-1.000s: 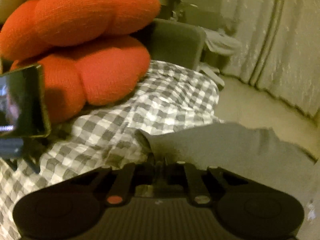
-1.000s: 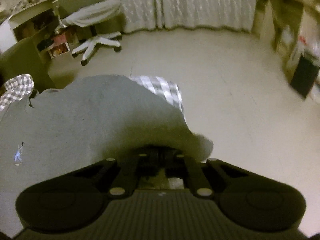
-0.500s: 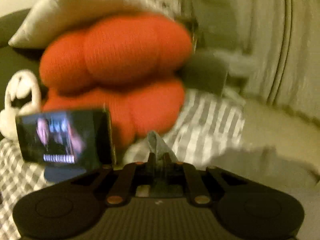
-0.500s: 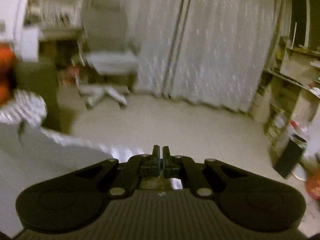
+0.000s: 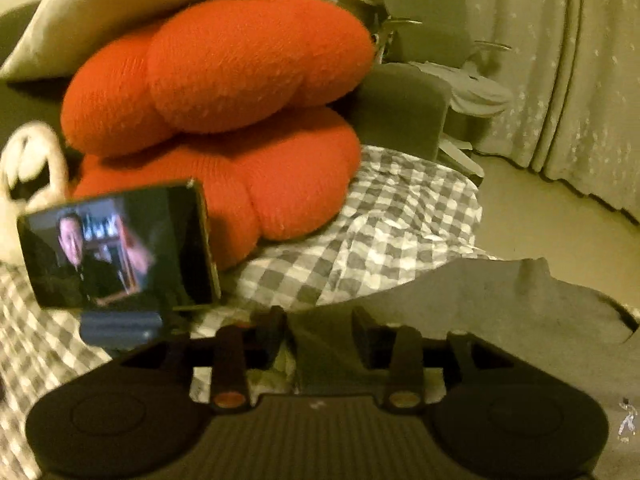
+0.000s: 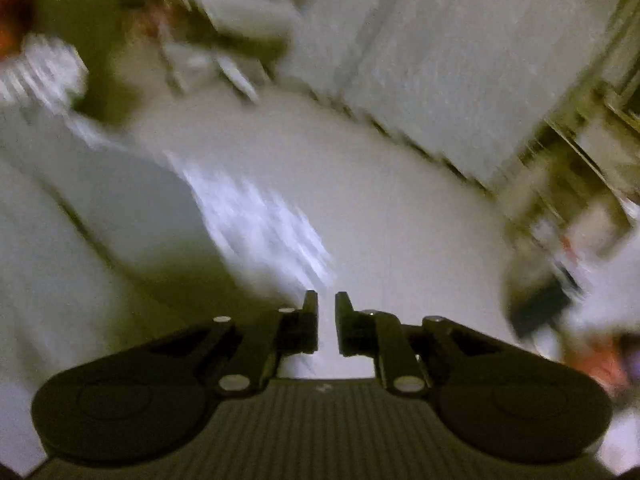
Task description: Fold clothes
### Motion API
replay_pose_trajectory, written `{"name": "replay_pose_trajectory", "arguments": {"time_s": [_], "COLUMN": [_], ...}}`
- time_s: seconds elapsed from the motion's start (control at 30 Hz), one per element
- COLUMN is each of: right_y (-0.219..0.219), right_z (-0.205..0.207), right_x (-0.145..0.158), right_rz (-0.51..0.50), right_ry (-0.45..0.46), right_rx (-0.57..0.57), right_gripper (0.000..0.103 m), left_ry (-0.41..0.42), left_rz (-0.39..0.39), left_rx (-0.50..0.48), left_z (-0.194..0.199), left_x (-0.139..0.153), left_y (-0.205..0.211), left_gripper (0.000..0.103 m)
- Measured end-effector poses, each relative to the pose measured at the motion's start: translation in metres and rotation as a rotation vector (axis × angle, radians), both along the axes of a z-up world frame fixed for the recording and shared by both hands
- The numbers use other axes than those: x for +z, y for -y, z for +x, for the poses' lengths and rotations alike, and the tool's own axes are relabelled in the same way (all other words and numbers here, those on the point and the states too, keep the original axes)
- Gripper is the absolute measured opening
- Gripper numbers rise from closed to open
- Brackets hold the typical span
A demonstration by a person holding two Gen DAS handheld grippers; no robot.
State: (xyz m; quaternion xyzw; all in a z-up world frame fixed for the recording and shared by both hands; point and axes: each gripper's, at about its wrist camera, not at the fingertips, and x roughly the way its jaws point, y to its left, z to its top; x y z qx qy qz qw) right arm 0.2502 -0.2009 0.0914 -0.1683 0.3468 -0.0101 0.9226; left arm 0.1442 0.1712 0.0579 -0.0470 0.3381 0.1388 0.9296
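Both jaws opening; left gripper (image 5: 318, 320) released grey garment (image 5: 500, 300).

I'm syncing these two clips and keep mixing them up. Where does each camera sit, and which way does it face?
Left wrist: on the left tongs, facing down at a grey garment, checked sheet, orange cushions and phone; tongs opening, cloth between.
Right wrist: on the right tongs, facing floor and curtains, blurred; tongs opening, empty.
Shared: garment, sheet, curtains.

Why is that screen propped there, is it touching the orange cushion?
Cannot tell. In the left wrist view the phone overlaps the orange cushion, hiding any contact or gap.
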Motion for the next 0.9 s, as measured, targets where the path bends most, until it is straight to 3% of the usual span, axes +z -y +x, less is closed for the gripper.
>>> {"name": "replay_pose_trajectory", "arguments": {"time_s": [0.03, 0.07, 0.27, 0.37, 0.4, 0.43, 0.53, 0.67, 0.8, 0.9], "right_y": [-0.011, -0.023, -0.102, -0.129, -0.137, -0.142, -0.143, -0.139, -0.156, -0.146], "right_z": [0.008, 0.016, 0.078, 0.107, 0.116, 0.121, 0.137, 0.154, 0.160, 0.167], "right_x": [0.004, 0.008, -0.022, -0.038, -0.043, -0.051, -0.053, -0.038, -0.054, -0.061], "right_rz": [0.050, 0.100, 0.089, 0.079, 0.075, 0.044, -0.017, -0.039, -0.230, -0.187], "right_ry": [0.021, 0.042, -0.027, -0.120, -0.157, -0.207, -0.226, -0.101, 0.059, 0.022], "right_rx": [0.058, 0.117, 0.325, 0.369, 0.374, 0.372, 0.333, 0.287, 0.252, 0.221], "right_gripper": [0.042, 0.049, 0.049, 0.040, 0.033, 0.017, 0.002, 0.001, 0.002, 0.002], "left_ry": [0.007, 0.010, 0.002, -0.008, -0.010, -0.012, -0.021, -0.027, -0.046, -0.052], "left_rz": [0.017, 0.034, 0.069, 0.073, 0.076, 0.079, 0.088, 0.081, -0.021, 0.021], "left_rx": [-0.008, -0.017, -0.094, -0.137, -0.149, -0.158, -0.168, -0.166, -0.177, -0.170], "left_z": [-0.001, -0.003, -0.003, -0.001, -0.001, -0.001, 0.000, 0.001, 0.002, 0.002], "left_x": [0.002, 0.004, -0.002, -0.007, -0.008, -0.009, -0.015, -0.019, -0.022, -0.025], "left_y": [0.004, 0.007, 0.027, 0.038, 0.041, 0.044, 0.048, 0.051, 0.049, 0.052], "left_gripper": [0.046, 0.048, 0.054, 0.054, 0.055, 0.055, 0.055, 0.055, 0.055, 0.055]}}
